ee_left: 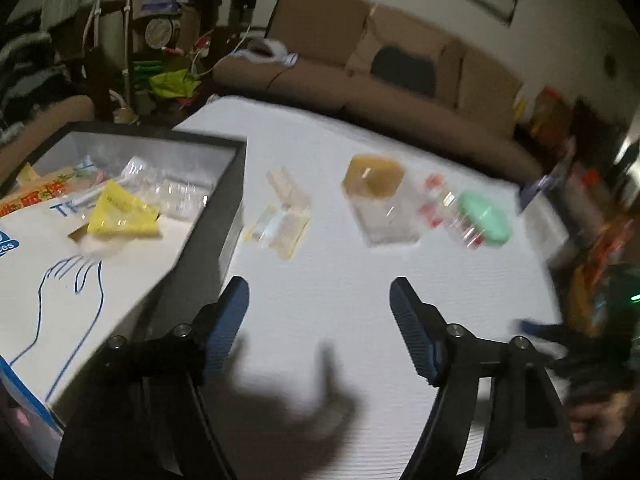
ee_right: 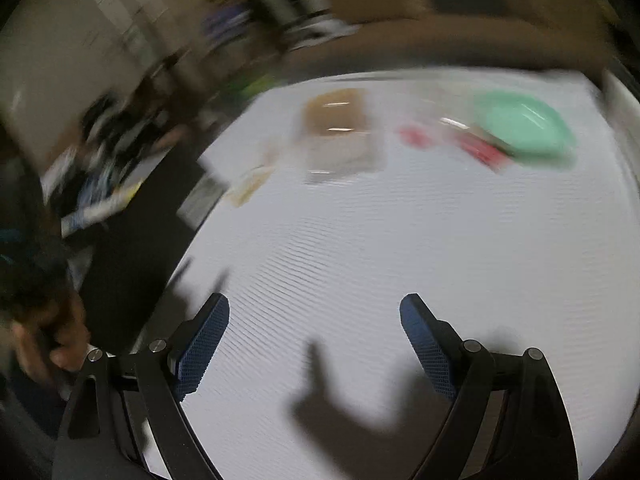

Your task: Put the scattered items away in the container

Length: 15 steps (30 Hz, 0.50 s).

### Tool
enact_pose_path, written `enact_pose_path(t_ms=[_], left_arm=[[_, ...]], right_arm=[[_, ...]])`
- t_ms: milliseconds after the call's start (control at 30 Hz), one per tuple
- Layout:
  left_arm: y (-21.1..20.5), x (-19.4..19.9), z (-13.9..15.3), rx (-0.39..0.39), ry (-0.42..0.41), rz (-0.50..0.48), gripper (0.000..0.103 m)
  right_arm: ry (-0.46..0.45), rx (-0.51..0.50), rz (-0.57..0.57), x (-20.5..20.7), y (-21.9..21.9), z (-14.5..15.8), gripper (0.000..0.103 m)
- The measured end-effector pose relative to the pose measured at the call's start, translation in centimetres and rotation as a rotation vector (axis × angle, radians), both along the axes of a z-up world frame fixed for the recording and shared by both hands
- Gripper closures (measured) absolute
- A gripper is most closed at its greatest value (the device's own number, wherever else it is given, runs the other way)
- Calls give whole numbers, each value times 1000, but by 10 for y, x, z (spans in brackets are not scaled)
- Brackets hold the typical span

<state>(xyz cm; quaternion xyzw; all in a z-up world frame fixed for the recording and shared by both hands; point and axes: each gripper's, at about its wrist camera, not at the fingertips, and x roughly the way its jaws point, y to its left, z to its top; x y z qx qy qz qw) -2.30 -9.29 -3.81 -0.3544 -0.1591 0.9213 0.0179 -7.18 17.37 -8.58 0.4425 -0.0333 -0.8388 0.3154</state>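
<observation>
While both views are smeared by motion blur, the layout is still readable. A white, ribbed counter (ee_left: pixel 328 280) fills the middle of the room, with a brown sofa (ee_left: pixel 400 64) behind it.

At the counter's left edge sits the container (ee_left: pixel 236 184), a dark-walled open box. Inside it lie a white carton printed with a blue hand outline (ee_left: pixel 60 276), a yellow packet (ee_left: pixel 120 212) and some clear wrappers.

Still scattered on the counter, well apart from the box, are a small clear sachet (ee_left: pixel 280 224) just right of the container wall, a clear tub with an amber-brown lid (ee_left: pixel 376 196), and farther right a clear jar with a mint-green lid (ee_left: pixel 484 220) lying on its side, with red pieces showing through it.

The left tool (ee_left: pixel 320 300) hangs above bare counter with its blue-padded jaws spread wide and nothing between them. The right tool (ee_right: pixel 314 316) is likewise spread wide and empty, also over bare counter, its view pointing toward the same tub (ee_right: pixel 340 128) and green-lidded jar (ee_right: pixel 520 128). A person's hand (ee_right: pixel 48 340) shows at the left edge of the right tool's view.
</observation>
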Motion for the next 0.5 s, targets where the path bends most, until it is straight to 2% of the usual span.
enact_pose_path(t_ms=[67,133,200,267,333,400,433,500], left_arm=[[-12,19,18,107,122,-27,13],[-27,37,35,184,251,-12,6],[-42,50,52,197,331,34,0],[-59,62,61,214,397,83,0],[-73,70,64,220,418,109,0],[-84,70,64,227,406,121,0],[-90,67,61,247,393,129,0],[-100,62,56,295,372,148,0]], right_arm=[[-1,-5,53,-28,-48,-2,13],[-40,-10,35,-61,-90,-11,13],[-73,10,-21,-87,-125,-20,13],[-67,45,-60,-105,-161,-28,13],[-39,127,-94,-114,-189,-38,13],[-30,231,-123,-123,-210,-50,13],[-36,263,-125,-126,-216,-58,11],[28,292,-125,-122,-223,-62,13]])
